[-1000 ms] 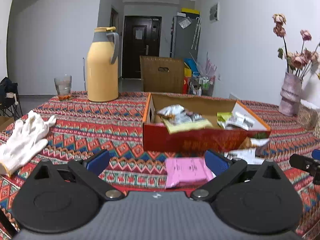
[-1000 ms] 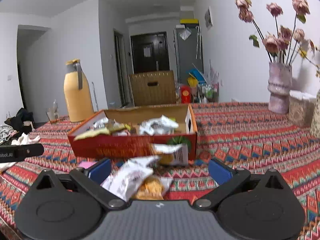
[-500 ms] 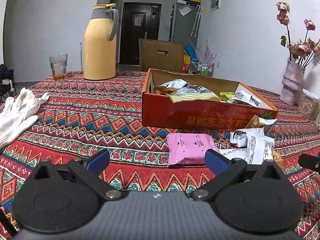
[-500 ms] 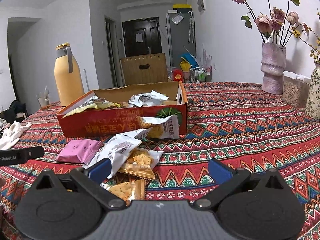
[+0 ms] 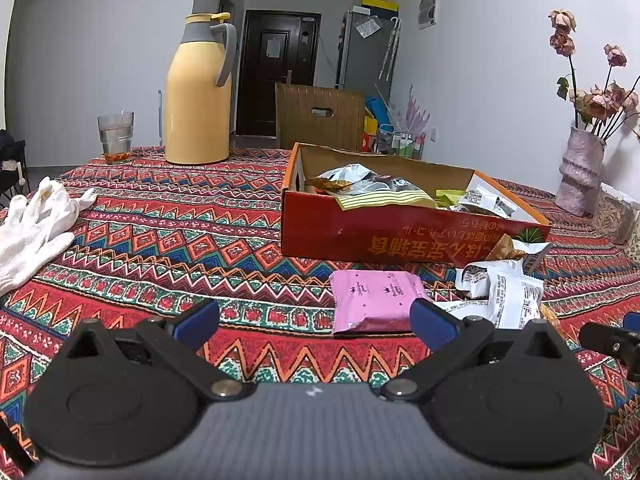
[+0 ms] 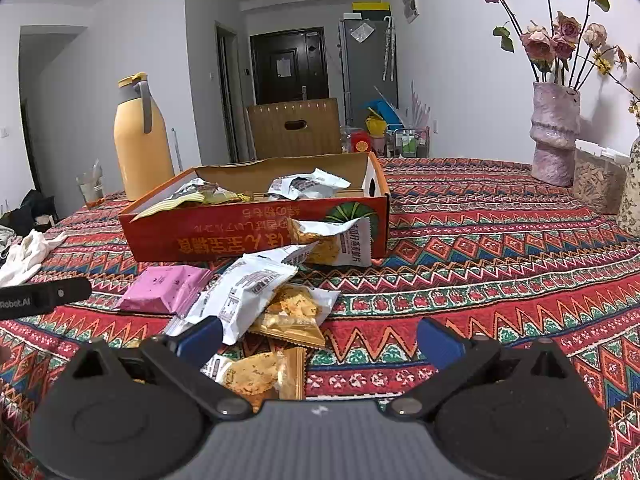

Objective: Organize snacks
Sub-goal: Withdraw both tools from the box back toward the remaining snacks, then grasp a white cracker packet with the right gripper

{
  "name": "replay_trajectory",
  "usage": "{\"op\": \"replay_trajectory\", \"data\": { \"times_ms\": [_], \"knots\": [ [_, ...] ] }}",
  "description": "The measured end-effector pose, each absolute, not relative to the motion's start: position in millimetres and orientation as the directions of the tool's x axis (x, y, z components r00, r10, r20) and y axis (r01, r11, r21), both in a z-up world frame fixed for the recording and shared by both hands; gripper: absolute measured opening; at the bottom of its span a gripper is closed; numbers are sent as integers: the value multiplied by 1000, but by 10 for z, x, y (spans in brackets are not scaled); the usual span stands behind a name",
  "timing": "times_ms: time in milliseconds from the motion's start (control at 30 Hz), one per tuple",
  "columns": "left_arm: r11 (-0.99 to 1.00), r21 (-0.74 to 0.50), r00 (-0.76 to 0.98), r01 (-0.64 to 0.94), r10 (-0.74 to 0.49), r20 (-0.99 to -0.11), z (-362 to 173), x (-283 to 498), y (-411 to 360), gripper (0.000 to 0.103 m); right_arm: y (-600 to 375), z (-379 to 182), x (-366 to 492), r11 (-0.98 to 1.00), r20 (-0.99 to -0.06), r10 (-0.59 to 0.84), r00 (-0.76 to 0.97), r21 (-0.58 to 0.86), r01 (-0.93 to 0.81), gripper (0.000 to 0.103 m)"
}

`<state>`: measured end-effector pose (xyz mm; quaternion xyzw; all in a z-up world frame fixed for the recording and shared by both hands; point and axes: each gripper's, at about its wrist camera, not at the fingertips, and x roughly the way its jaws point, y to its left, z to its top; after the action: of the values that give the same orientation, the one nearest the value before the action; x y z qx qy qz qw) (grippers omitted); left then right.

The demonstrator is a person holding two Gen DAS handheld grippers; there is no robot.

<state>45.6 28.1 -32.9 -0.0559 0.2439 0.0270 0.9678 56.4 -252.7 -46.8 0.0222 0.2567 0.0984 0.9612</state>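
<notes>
patterned tablecloth (image 6: 480, 240); cracker packets (image 6: 292, 312) right view only.

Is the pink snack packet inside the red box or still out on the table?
Out. The pink packet lies flat on the tablecloth in front of the red box.

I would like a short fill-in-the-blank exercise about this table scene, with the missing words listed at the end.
1. The pink packet lies on the tablecloth, outside the ____ cardboard box.
2. The left gripper and the right gripper are both ____.
3. Near the yellow thermos stands a drinking ____.
4. The white gloves lie on the ____.

Missing words: red; open; glass; tablecloth
</notes>
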Motion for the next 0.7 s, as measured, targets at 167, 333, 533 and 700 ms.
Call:
{"op": "replay_trajectory", "data": {
  "times_ms": [167,333,533,700],
  "knots": [
    [992,-94,880,-84,29,-475,-331,455,282,103,-2534,-489,590,980,-497,197,845,90,-176,103],
    [991,-98,878,-88,30,-478,-337,461,285,103,-2459,-509,632,976,-509,215,833,88,-198,103],
    [991,-101,875,-85,26,-483,-342,462,295,103,-2263,-588,633,967,-543,248,802,85,-241,103],
    [992,-98,871,-83,25,-491,-351,471,293,103,-2172,-655,697,973,-579,221,785,74,-220,103]
  ]
}}
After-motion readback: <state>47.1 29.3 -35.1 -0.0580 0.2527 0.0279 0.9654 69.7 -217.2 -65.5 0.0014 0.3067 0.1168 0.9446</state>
